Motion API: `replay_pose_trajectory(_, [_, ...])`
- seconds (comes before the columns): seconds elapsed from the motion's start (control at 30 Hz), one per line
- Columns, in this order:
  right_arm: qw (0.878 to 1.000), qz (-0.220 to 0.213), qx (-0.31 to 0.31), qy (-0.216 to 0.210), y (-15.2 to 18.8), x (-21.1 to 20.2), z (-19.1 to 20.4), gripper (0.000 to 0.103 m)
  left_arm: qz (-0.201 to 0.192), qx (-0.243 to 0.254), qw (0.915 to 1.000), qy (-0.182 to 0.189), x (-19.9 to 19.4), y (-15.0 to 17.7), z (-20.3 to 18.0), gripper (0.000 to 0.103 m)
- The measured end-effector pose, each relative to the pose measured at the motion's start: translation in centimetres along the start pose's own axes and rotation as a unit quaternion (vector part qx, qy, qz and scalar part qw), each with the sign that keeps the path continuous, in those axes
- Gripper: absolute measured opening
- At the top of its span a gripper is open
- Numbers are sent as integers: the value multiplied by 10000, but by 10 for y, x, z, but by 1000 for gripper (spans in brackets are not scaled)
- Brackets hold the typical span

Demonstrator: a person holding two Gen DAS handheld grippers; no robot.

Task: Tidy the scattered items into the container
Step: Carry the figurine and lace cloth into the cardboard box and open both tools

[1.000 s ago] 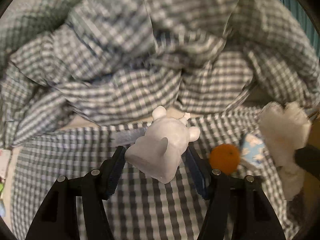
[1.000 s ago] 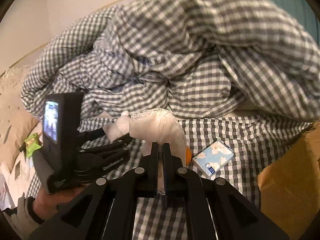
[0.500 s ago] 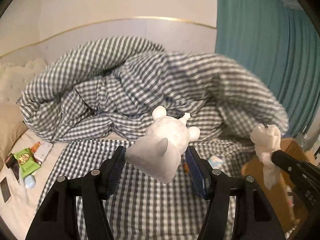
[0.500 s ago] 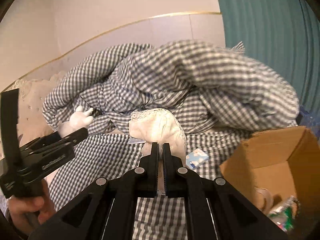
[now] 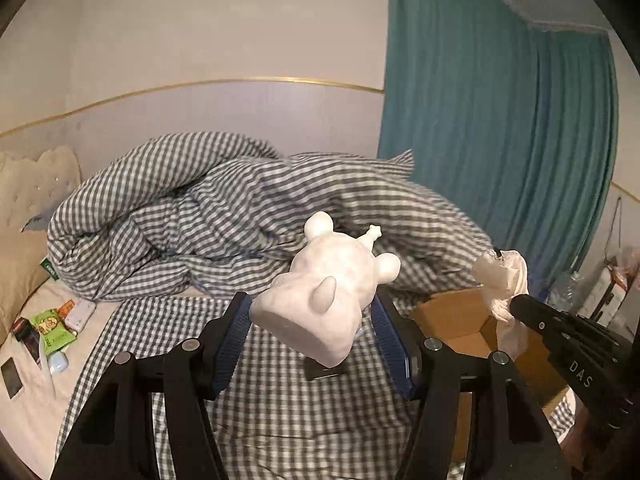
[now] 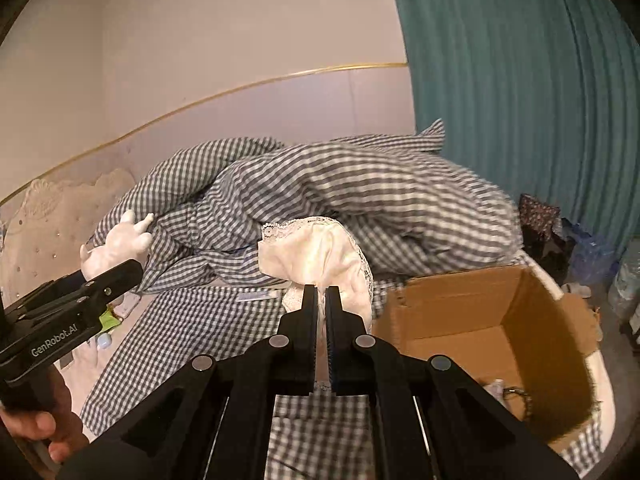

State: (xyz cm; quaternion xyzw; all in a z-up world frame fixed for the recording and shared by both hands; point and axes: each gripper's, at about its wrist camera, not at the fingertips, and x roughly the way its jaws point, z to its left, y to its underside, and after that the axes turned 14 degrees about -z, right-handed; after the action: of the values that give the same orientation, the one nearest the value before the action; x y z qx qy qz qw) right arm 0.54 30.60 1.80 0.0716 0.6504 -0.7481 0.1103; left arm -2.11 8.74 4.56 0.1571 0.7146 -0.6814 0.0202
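Cardboard box (image 6: 480, 320), brown and open-topped, stands at the bed's right edge with a few small things already inside. Both loads hang above the grey-and-white checked sheet (image 5: 280, 420), short of the box. The left gripper (image 5: 316, 332) clamps a white moulded animal figure (image 5: 328, 292) between its blue pads; the right gripper (image 6: 321, 300) is pinched nearly closed on a cream lace-trimmed cloth (image 6: 316, 252). Best to bring each fully over the opening and lower it past the flaps before letting go, the rigid figure first. Behind lie a rumpled checked duvet (image 5: 240, 208), teal curtain (image 5: 500, 140) and snack packets (image 5: 52, 324).
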Motion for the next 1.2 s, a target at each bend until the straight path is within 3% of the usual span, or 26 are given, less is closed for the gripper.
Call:
replay_pose_trajectory(0.43, [9973, 46, 262, 689, 2, -37, -97, 5, -33, 167, 9993, 328, -7, 0, -78, 63])
replay_pose_trajectory(1.0, [9927, 595, 230, 1027, 37, -2, -160, 6, 237, 454, 9959, 744, 22, 23, -147, 63])
replay_pose_trajectory(1.07, [9922, 599, 236, 1066, 40, 3, -167, 21, 262, 497, 9955, 757, 25, 25, -156, 63])
replay_pose_trajectory(1.13, [9919, 530, 199, 1135, 42, 4, -169, 74, 297, 524, 9951, 781, 30, 27, -161, 63])
replay_pose_trajectory(1.2, [9904, 309, 132, 1339, 41, -1, -173, 88, 325, 568, 9946, 803, 36, 30, -168, 63])
